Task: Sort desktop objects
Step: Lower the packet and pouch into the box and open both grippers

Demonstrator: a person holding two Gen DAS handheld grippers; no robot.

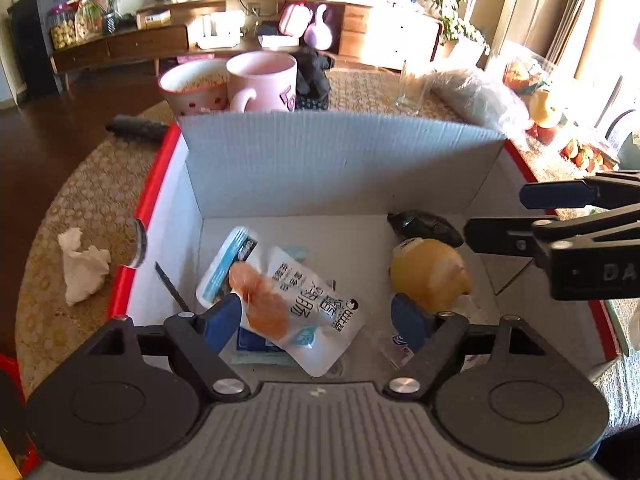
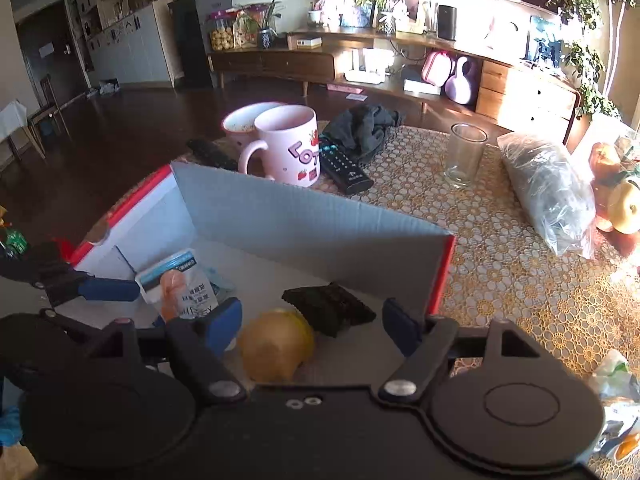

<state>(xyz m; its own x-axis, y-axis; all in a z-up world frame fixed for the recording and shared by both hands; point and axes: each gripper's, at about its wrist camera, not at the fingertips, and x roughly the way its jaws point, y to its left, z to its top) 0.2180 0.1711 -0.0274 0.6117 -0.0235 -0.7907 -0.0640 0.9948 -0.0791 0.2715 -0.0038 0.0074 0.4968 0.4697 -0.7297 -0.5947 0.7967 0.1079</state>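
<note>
Both grippers hover with jaws apart, holding nothing: left gripper (image 1: 316, 316) over a snack pouch (image 1: 304, 300), right gripper (image 2: 312, 330) over a lemon (image 2: 276, 344). Both items lie inside the cardboard box (image 1: 340, 160). Unsorted on the table: mug (image 2: 286, 144) at twelve o'clock, remote (image 2: 344, 168), glass (image 2: 464, 156) at one o'clock. Tall box walls crowd sideways moves; overhead is free.

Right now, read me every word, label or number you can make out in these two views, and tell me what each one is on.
"LOT", with further letters hidden by the box wall: purple letters on the pink mug.
"DA", cut off at the picture's edge: raised letters on the right gripper body.
White snack pouch in the box: large Chinese characters, upside down, not legible.
Remote control: button markings too small.
</note>
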